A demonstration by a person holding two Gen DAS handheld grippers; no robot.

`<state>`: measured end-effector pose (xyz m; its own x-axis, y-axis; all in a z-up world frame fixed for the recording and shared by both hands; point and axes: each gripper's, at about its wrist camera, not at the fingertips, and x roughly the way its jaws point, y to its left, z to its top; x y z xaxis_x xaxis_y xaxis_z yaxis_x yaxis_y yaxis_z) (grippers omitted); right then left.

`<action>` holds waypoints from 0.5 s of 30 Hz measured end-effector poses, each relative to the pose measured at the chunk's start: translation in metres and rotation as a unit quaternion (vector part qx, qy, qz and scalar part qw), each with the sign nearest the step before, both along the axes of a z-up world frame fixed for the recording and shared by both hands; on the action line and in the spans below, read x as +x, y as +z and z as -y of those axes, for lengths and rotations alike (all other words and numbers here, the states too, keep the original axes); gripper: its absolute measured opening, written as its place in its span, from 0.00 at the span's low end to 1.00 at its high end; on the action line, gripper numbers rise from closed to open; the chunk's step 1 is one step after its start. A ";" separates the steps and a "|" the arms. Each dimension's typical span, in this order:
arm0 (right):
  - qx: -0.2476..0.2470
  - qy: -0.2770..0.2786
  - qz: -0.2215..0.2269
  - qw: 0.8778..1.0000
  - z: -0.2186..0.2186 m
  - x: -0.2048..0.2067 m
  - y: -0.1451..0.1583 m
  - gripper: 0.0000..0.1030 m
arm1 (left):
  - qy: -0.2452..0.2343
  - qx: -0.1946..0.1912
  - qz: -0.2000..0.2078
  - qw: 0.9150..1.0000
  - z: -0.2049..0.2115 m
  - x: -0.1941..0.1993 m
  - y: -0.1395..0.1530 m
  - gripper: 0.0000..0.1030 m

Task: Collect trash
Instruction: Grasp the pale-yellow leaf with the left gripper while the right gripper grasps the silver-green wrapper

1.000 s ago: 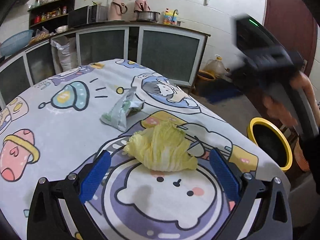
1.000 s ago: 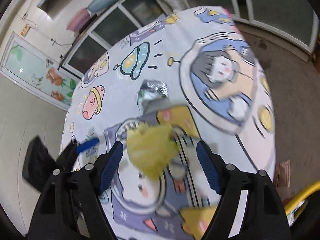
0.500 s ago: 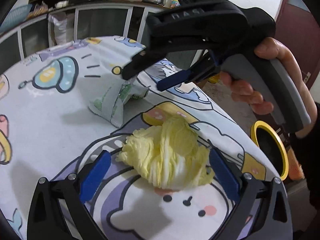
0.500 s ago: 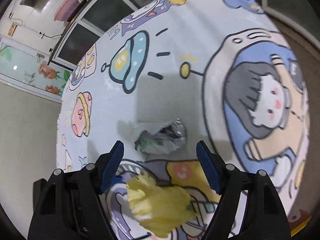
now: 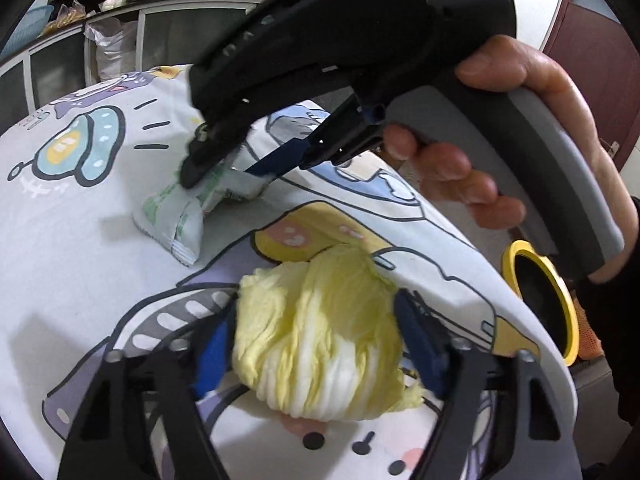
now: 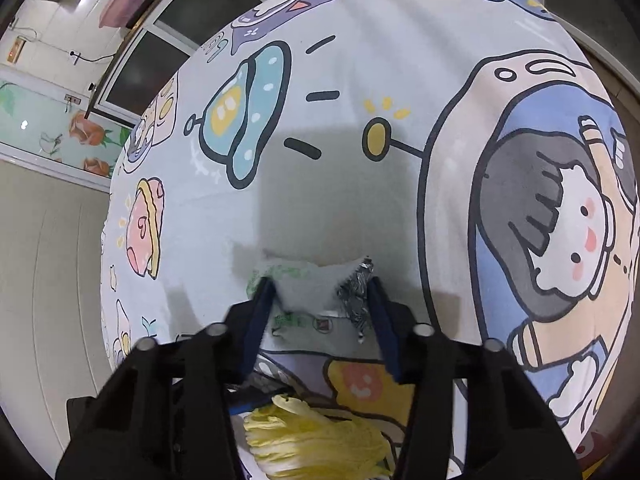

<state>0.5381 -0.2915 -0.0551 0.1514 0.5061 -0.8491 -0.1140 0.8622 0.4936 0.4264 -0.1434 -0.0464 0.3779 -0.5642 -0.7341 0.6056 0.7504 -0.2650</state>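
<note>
Gripping the cabbage leaf (image 5: 320, 332), your left gripper (image 5: 316, 344) is clamping its fingers on it; your right gripper (image 6: 320, 312) is pinching the snack wrapper (image 6: 308, 300) on the bench (image 6: 340, 200).

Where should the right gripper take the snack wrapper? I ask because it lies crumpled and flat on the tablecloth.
Across the raised, puffed middle of the snack wrapper, coming down from above with one finger on each long side, as the right gripper is placed. The flat crimped ends hug the tablecloth and give little to pinch; the middle stands up.
</note>
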 end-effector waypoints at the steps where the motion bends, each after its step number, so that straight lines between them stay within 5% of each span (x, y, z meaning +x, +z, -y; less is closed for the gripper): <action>1: 0.003 -0.001 0.000 1.000 0.001 0.000 0.000 0.35 | 0.003 0.000 0.000 1.000 -0.002 0.001 0.000 0.56; 3: 0.001 -0.005 0.003 1.000 0.001 0.000 0.000 0.26 | 0.011 -0.004 -0.001 1.000 -0.006 0.005 0.000 0.32; 7: -0.003 -0.012 0.021 1.000 0.003 -0.003 0.007 0.10 | 0.021 -0.010 -0.003 1.000 -0.013 0.008 0.000 0.15; 15: -0.001 -0.026 0.044 0.999 0.012 -0.012 0.028 0.05 | 0.006 -0.017 0.008 1.000 -0.019 -0.003 0.019 0.11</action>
<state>0.5262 -0.3033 -0.0273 0.2516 0.4939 -0.8323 -0.1110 0.8690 0.4822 0.4236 -0.1240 -0.0272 0.3954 -0.5839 -0.7090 0.6014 0.7480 -0.2807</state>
